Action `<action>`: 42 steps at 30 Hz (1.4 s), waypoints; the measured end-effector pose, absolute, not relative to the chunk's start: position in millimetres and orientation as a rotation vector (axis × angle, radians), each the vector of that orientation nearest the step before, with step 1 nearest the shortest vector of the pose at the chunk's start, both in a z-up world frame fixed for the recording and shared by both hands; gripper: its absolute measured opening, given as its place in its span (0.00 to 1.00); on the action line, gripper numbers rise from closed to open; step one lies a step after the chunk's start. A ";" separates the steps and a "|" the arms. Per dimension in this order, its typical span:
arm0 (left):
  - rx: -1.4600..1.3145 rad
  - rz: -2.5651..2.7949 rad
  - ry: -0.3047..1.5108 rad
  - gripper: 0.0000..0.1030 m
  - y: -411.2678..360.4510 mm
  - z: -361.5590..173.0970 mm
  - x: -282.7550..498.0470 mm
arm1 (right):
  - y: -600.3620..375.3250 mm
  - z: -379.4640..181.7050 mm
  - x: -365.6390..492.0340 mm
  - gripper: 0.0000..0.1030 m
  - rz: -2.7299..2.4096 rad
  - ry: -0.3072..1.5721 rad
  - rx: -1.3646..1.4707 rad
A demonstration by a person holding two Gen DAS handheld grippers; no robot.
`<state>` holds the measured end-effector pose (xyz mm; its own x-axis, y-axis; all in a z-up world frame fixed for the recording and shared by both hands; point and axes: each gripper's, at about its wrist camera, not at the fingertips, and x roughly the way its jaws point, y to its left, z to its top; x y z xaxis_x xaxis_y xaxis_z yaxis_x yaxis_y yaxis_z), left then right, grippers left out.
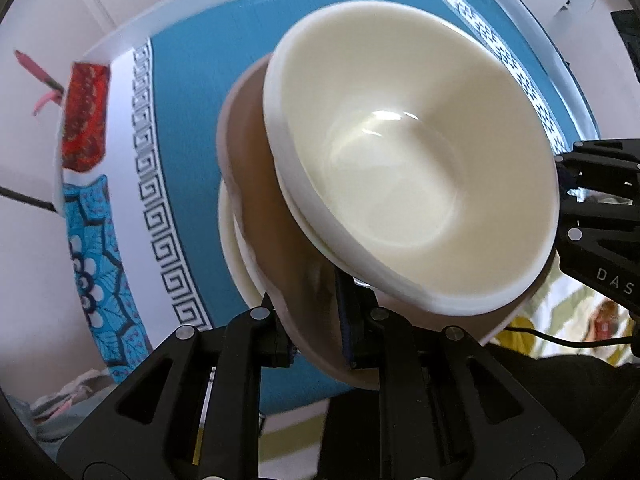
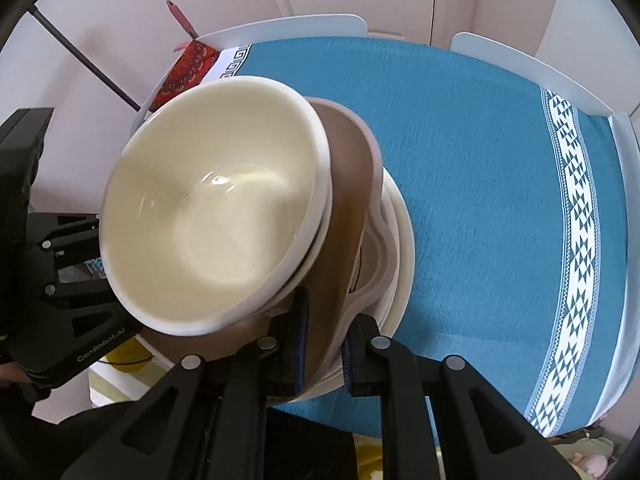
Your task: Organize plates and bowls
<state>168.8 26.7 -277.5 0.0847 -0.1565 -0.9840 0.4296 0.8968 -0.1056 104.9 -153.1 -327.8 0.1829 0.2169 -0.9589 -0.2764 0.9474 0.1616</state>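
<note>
Over the table's blue cloth (image 1: 224, 92), a stack of dishes is held tilted between two grippers. At the far left of the left wrist view, a red patterned item (image 1: 84, 116) lies on the cloth's white border. Next comes a cream plate (image 1: 236, 256) at the bottom of the stack, then a brown plate (image 1: 256, 184) above it. The left gripper (image 1: 320, 340) is clamped on the near rim of the brown plate, pads pressing either side. To the right, a cream bowl (image 1: 416, 168) sits uppermost, nested in another cream dish, empty and tilted. At the right edge, the right gripper (image 2: 322, 344) enters; its own view shows it closed on the stacked plate rims, with the bowl to its left and the cloth's white triangle band (image 2: 576, 240) far right.
</note>
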 end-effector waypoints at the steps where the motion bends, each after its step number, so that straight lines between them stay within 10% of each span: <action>1: 0.223 -0.453 1.441 0.20 26.5 -277.7 170.5 | -152.9 -326.7 107.5 0.15 0.343 1.360 -0.056; 10: 0.199 -0.528 1.485 0.79 12.3 -265.6 170.0 | -150.1 -326.4 118.4 0.24 0.360 1.465 -0.046; 16: 0.181 -0.500 1.502 0.80 17.7 -259.6 166.4 | -159.0 -319.5 115.2 0.43 0.368 1.484 -0.024; 35: 0.095 -0.395 1.278 0.80 56.7 -171.8 100.0 | -179.4 -244.5 53.9 0.43 0.351 1.250 0.055; 40: 0.021 -0.320 1.011 0.80 64.1 -102.5 76.9 | -191.7 -180.8 23.0 0.82 0.284 1.014 0.034; 42: 0.005 -0.291 0.872 0.80 66.2 -67.4 62.5 | -195.1 -152.6 8.5 0.83 0.252 0.908 0.025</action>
<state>62.5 66.2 -67.4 0.6064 -0.2493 -0.7550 0.2535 0.9606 -0.1137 8.5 -195.1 -152.6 0.5879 0.2267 -0.7765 -0.2053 0.9703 0.1279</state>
